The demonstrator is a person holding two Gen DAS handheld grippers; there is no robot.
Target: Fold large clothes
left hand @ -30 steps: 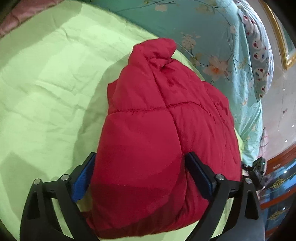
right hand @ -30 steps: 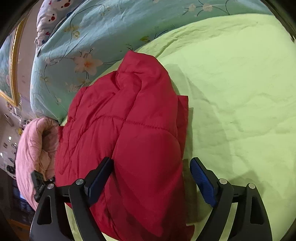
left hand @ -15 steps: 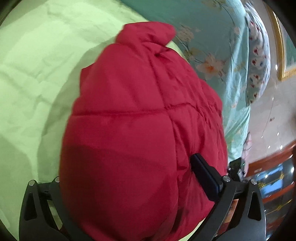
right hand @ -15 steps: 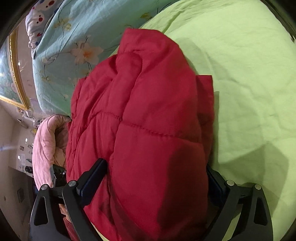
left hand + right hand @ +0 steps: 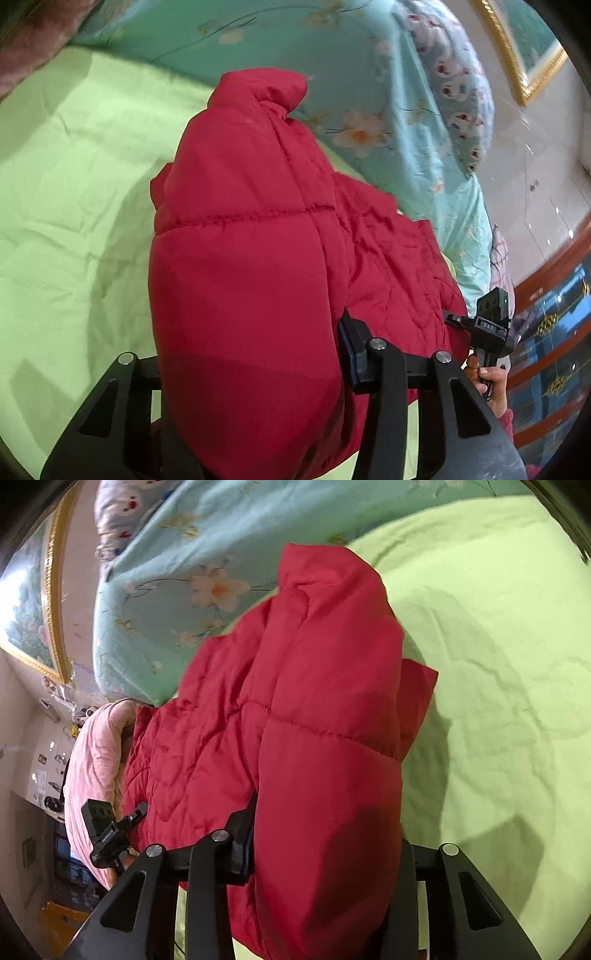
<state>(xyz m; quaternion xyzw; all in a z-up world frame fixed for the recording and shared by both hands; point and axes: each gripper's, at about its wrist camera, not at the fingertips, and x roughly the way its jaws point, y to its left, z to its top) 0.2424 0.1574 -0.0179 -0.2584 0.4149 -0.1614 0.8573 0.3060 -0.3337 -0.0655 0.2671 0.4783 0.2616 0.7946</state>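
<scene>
Green sheet, floral quilt, pink blanket.

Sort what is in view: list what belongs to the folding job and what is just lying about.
Job:
red jacket
left tongs, shut on the jacket
right tongs, shut on the jacket
green sheet, the surface under it

Lying about:
floral quilt
pink blanket
framed picture

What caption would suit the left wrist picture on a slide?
Left gripper shut on a folded red puffer jacket over a light green bedsheet, floral quilt behind.
</scene>
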